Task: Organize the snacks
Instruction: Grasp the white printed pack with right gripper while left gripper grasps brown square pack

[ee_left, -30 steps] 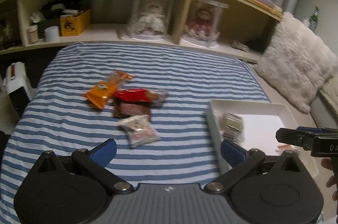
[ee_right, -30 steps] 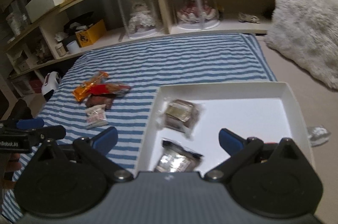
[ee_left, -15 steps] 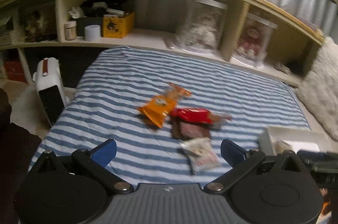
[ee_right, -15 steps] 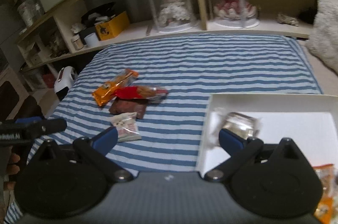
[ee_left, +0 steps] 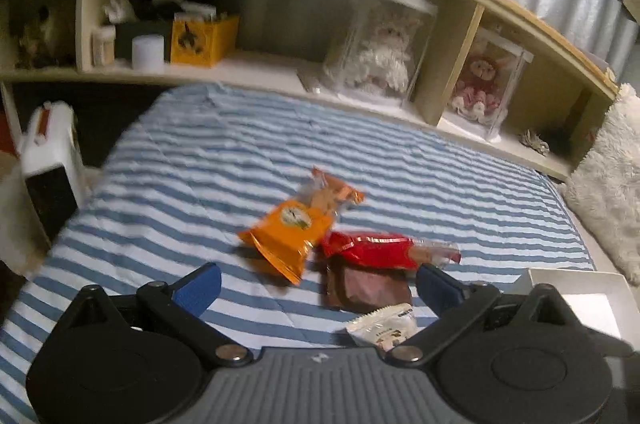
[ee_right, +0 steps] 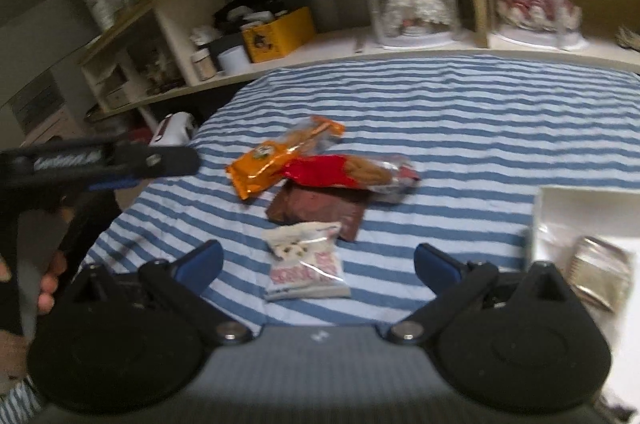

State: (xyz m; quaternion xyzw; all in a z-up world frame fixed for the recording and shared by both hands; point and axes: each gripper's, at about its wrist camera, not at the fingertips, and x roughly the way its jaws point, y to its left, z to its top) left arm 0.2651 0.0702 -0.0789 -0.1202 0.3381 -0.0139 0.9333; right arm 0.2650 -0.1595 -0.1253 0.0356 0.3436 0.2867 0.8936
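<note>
Snack packets, light, crinkly and slippery, lay clustered left of the white tray (ee_right: 580,200); the white packet (ee_right: 306,264), best pinched across its flat middle, sat nearest the right gripper (ee_right: 318,262), jaws spread and empty, while the left gripper (ee_left: 318,284), jaws just narrowing, held nothing.

Both my tongs now sit nearer the snack pile (ee_right: 316,192), the white box (ee_right: 588,216) sliding off to three o'clock, and my left gripper (ee_left: 318,284) has just been closing slightly on nothing.
</note>
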